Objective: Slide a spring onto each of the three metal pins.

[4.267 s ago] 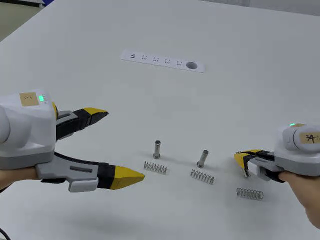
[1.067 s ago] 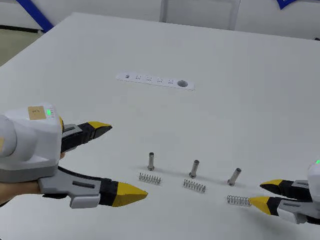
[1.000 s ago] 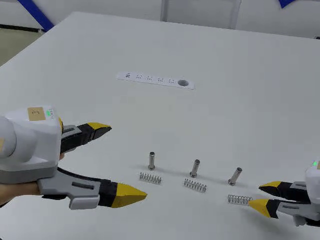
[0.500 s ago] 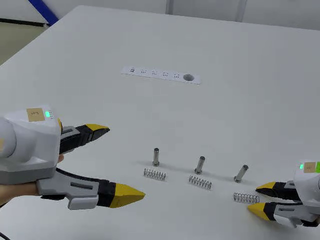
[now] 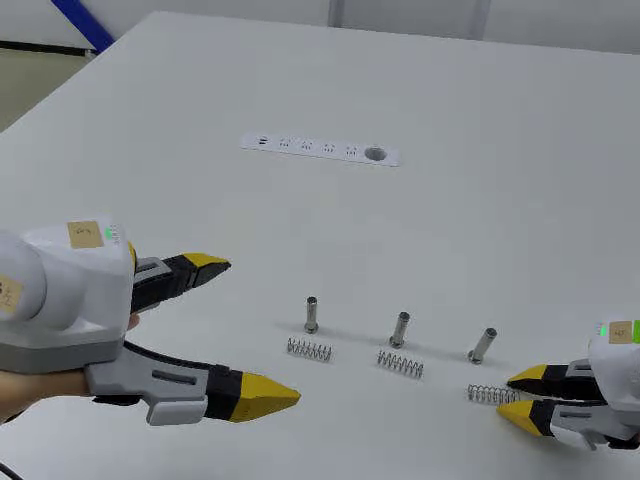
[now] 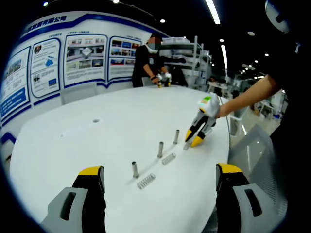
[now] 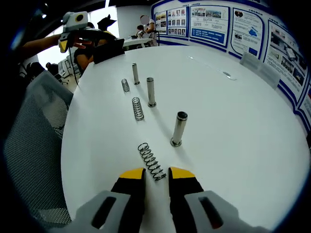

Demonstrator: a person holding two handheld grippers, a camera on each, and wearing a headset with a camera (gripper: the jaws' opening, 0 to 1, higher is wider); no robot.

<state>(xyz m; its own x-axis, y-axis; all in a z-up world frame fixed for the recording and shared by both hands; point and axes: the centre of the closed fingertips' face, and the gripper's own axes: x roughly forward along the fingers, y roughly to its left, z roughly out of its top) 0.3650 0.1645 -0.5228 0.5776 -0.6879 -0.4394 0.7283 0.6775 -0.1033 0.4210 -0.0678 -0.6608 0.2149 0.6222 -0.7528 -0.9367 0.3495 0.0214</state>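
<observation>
The right tool (image 5: 512, 396) is low over the surface (image 5: 480, 200) at the near right. Its yellow-tipped jaws stand a narrow gap apart and straddle the end of the right spring (image 7: 150, 160). In the right gripper view the coil looks thinner than the gap, so the jaws bracket it rather than clamp it; whether either tip touches the wire cannot be told. This spring lies flat, just in front of the right pin (image 7: 179, 128), which stands upright on its wider base.

The left tool (image 5: 248, 330) is held at the near left with its jaws spread wide and nothing between them, well apart from the parts.

Further along the row, the middle spring (image 5: 400, 363) lies just in front of the middle pin (image 5: 400, 329), and the left spring (image 5: 308, 349) just in front of the left pin (image 5: 311, 314). All three pins are bare, and each spring lies on the surface beside its own pin.

Farther back, a white power strip (image 5: 320, 149) is set into the surface.
</observation>
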